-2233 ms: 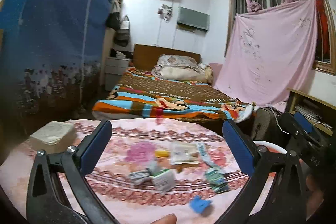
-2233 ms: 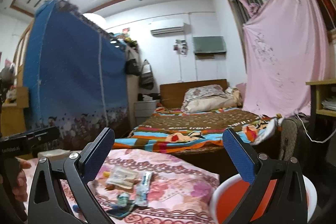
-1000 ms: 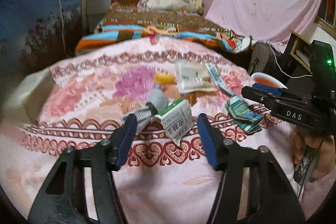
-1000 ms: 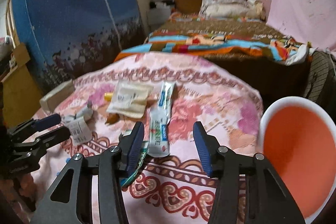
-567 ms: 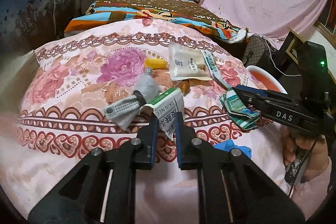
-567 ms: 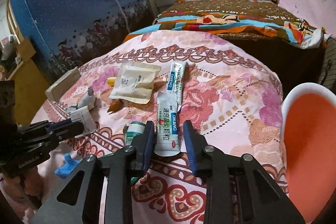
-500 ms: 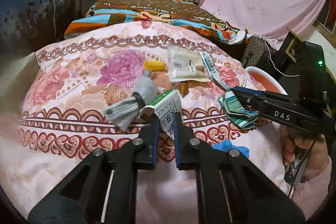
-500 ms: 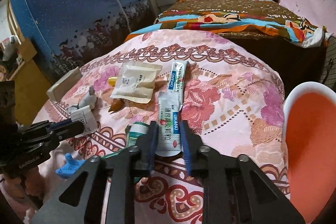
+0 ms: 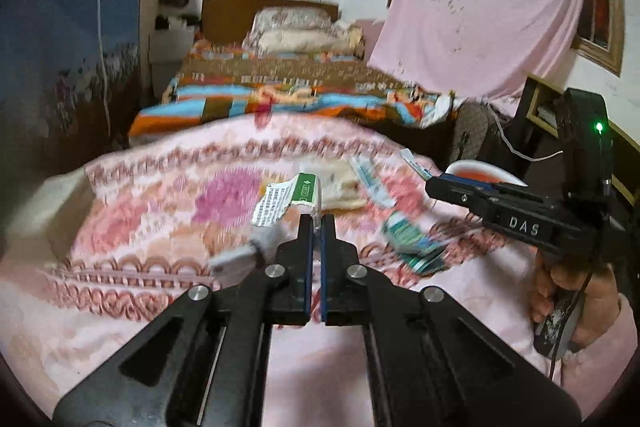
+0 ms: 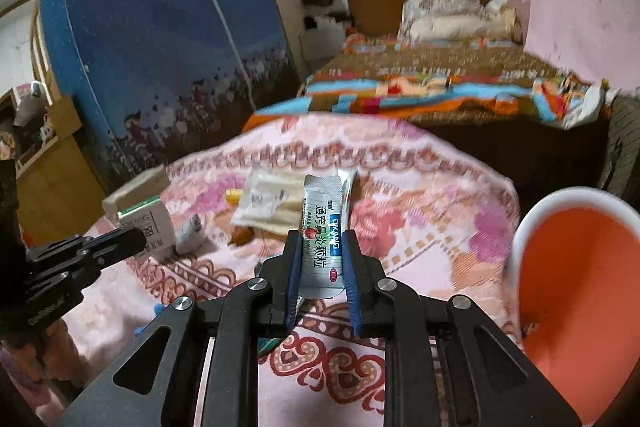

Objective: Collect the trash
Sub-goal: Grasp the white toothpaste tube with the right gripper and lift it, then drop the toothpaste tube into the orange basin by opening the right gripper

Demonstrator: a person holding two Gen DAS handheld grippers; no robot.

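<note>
My left gripper is shut on a small white-and-green paper box and holds it just above the pink floral tablecloth. In the right wrist view the same box sits at the left gripper's tip. My right gripper is shut on a silver sachet with green and blue print, raised off the cloth. Loose trash left on the cloth: a beige pouch, a grey roll, a yellow piece, a green wrapper.
An orange bin with a white rim stands at the table's right edge. A tissue pack lies at the far left of the cloth. Behind the table are a bed and a blue cover. A hand holds the right gripper.
Both grippers have shut, the left on the white-and-green box and the right on the silver sachet. Both items have come up off the cloth.
</note>
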